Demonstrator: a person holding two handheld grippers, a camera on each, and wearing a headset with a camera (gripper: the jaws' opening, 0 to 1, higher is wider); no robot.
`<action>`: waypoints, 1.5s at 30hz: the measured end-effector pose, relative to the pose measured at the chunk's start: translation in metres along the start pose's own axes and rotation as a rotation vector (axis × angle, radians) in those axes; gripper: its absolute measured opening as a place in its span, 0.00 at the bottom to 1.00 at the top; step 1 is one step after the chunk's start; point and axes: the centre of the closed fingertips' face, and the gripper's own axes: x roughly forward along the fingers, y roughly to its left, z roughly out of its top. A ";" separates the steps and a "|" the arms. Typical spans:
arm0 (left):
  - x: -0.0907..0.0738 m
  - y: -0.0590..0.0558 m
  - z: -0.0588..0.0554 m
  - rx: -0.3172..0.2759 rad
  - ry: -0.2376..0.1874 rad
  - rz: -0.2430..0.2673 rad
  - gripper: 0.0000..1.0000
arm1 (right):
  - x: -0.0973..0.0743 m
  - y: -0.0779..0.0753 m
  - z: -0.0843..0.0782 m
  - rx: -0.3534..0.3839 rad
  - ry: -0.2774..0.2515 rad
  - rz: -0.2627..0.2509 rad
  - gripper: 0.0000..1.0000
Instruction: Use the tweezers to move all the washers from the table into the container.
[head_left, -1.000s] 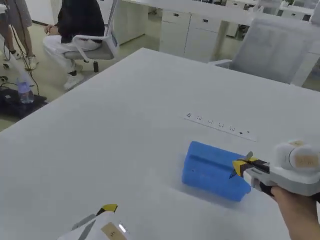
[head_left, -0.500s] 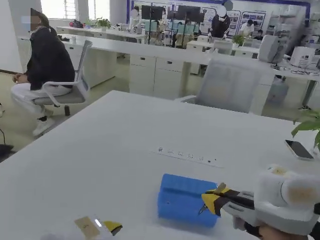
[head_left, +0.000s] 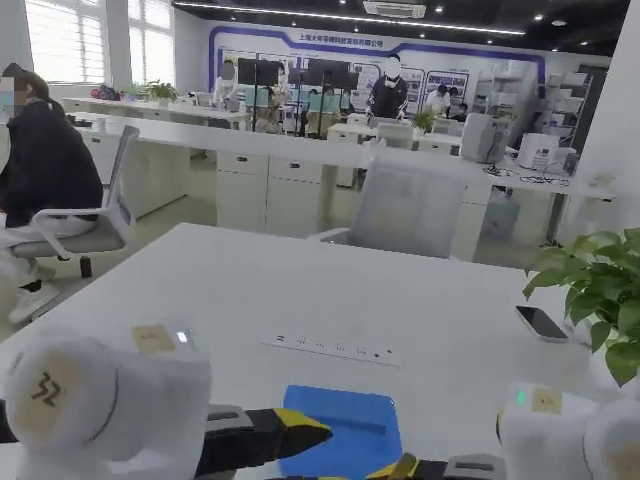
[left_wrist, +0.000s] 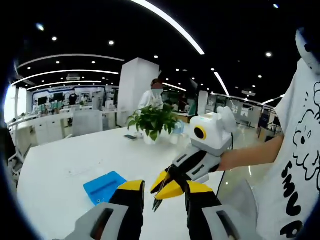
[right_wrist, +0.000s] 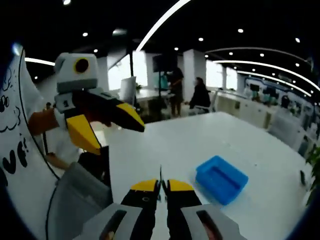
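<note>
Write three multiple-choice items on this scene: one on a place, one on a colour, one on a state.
1. Where does the container stand?
A. on a chair
B. on the white table, near the power strip
C. on the floor

2. What colour is the container?
A. red
B. green
C. blue

3. How is the right gripper?
A. shut on the tweezers
B. open and empty
C. shut on a washer

Answers:
1 B: the head view shows it on the tabletop, on the near side of the strip.
2 C: it is blue in all three views.
3 A: in its own view the fingers meet around the thin tweezers.
</note>
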 end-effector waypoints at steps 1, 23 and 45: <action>0.001 -0.001 0.000 0.006 0.014 -0.016 0.26 | -0.001 0.005 0.000 0.004 0.004 0.023 0.03; 0.022 -0.051 -0.039 0.189 0.200 -0.460 0.00 | -0.007 0.056 -0.029 -0.134 0.194 0.277 0.03; 0.074 0.057 -0.122 0.378 0.372 -0.227 0.00 | 0.074 -0.045 -0.101 -0.258 0.420 0.212 0.04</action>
